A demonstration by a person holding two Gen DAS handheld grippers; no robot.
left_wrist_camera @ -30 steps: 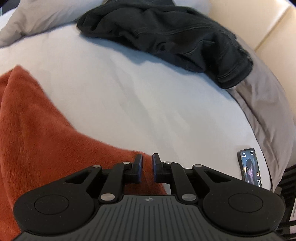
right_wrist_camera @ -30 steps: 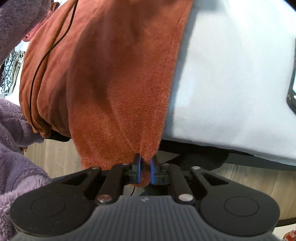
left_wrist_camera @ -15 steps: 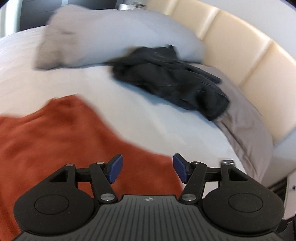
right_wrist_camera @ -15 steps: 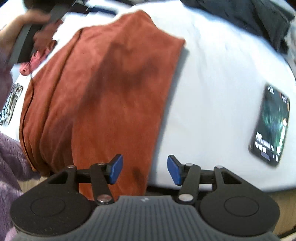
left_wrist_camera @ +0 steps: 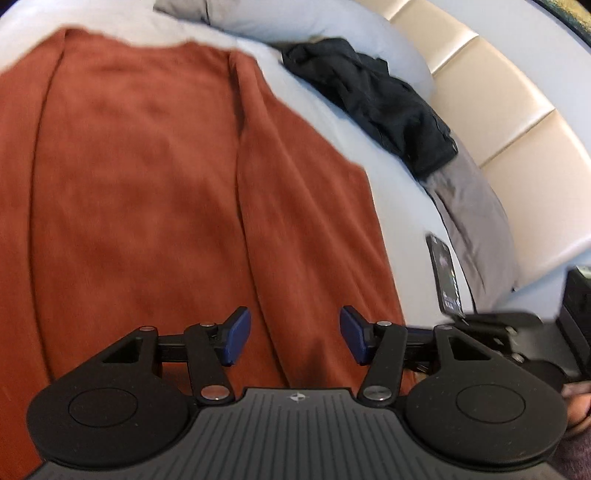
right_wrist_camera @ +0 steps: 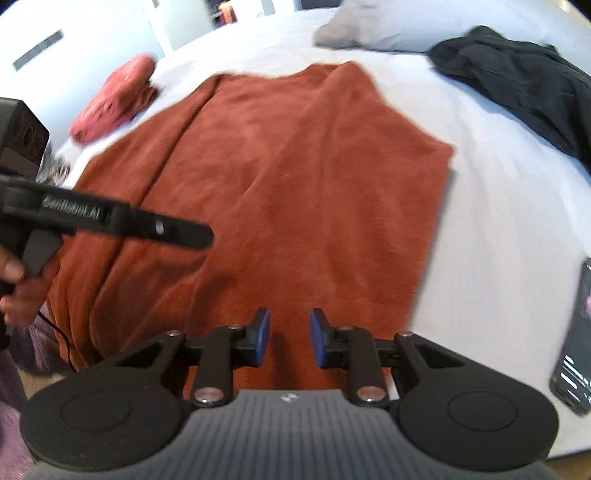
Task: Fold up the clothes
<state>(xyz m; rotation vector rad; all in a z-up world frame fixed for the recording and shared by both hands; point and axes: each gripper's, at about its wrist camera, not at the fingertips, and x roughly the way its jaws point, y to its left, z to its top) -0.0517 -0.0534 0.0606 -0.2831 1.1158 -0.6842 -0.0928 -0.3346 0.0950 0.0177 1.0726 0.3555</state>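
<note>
A rust-orange fleece garment point(right_wrist_camera: 295, 192) is lying spread flat across the white bed point(right_wrist_camera: 498, 206), its nap soft and fuzzy, with long lengthwise creases running down it and its near end hanging over the bed's front edge. Two more pieces of clothing are sitting on the bed: one crumpled black garment point(right_wrist_camera: 524, 77) at the far right by the pillows, and one pink bundle point(right_wrist_camera: 114, 99) at the far left. One phone point(right_wrist_camera: 576, 350) is lying face up on the sheet to the right of the orange piece, well apart from it. Two pillows are showing in the left wrist view, a pale one point(left_wrist_camera: 332, 22) behind the black garment and a grey one point(left_wrist_camera: 472, 206) beside the cream padded headboard point(left_wrist_camera: 517, 122). The left gripper point(left_wrist_camera: 295, 338) is hovering over the near part of the orange fleece with its blue pads point(left_wrist_camera: 236, 334) fairly wide apart and closing, nothing between them. The right gripper point(right_wrist_camera: 286, 338) is hanging above the same near edge, its jaws narrow and closing, with only air between the pads. A second ago both grippers were pinched shut, the right one gripping the hanging fleece edge; since then both have let go, and the fleece is now lying spread out on the bed. A hand point(right_wrist_camera: 18, 295) is gripping the left tool's handle at the picture's left edge.
</note>
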